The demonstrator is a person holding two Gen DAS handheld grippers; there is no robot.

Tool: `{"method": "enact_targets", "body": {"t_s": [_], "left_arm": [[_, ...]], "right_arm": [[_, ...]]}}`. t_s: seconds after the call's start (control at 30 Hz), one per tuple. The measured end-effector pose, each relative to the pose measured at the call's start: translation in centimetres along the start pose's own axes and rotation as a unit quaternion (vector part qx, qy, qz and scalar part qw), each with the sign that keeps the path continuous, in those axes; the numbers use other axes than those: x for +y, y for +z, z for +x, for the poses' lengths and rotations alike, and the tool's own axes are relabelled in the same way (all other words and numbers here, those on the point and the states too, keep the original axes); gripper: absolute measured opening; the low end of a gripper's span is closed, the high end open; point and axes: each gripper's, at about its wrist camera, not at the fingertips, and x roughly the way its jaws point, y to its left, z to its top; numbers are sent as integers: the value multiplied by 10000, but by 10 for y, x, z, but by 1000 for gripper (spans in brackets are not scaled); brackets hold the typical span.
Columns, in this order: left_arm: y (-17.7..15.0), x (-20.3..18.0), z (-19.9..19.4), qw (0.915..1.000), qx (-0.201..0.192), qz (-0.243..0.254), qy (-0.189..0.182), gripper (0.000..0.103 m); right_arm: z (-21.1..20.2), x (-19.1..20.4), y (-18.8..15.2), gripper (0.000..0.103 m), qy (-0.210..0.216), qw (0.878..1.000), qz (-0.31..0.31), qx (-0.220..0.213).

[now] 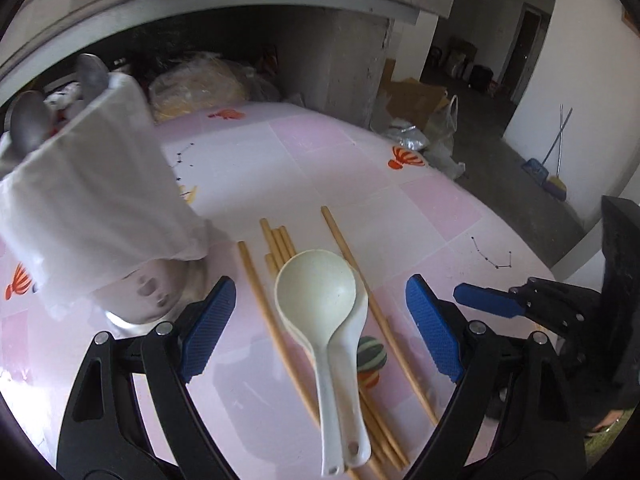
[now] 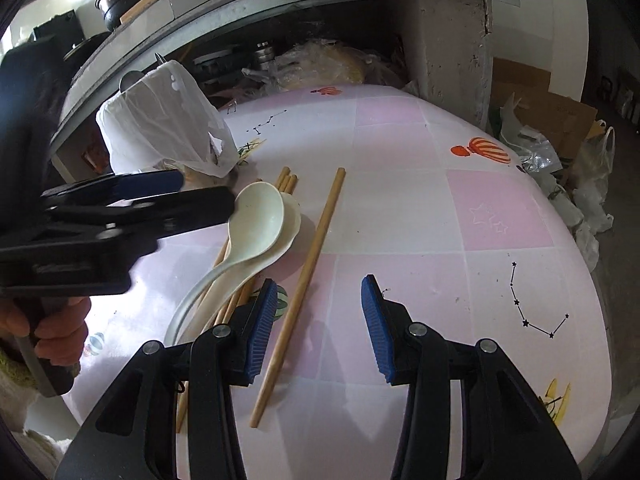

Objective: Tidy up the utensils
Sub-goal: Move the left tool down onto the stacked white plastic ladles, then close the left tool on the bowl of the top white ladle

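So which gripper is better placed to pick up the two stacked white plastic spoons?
Left. The left gripper stands open with the white plastic spoons between its fingers; the right gripper frames only a wooden chopstick.

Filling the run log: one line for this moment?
left gripper: open over spoons | right gripper: open, empty | chopsticks: on table

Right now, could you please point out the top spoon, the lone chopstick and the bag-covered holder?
Top spoon [image 1: 316,284]: left wrist view, middle of its bowl.
Lone chopstick [image 2: 310,264]: right wrist view, middle of its shaft.
Bag-covered holder [image 2: 160,120]: right wrist view, on the white bag.
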Motion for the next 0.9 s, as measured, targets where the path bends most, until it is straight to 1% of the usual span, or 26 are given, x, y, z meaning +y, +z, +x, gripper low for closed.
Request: {"method": "enact_targets", "body": {"t_s": [0.07,0.2,0.43,0.5,0.7,0.9], "left_arm": [[3,-3,13,9999,132,15,58,83],[7,0,36,9990,370,-91,231,74],[6,0,52,9972,616,-22,429,65],[7,-2,57,9965,679,-37,480,61],[7,-2,62,9956,758,-94,542,54],[8,0,59,9960,716,-200,505,53]], "right_arm": [[2,-2,1,43,-17,10000,-33,8],[9,-10,3,43,43,10000,17,10],[12,-24,3,43,63,9998,193,-8],[12,-26,2,43,87,9997,238,3],[11,-30,1,43,117,9995,290,-8],[8,-33,1,43,133,9992,365,-30]]}}
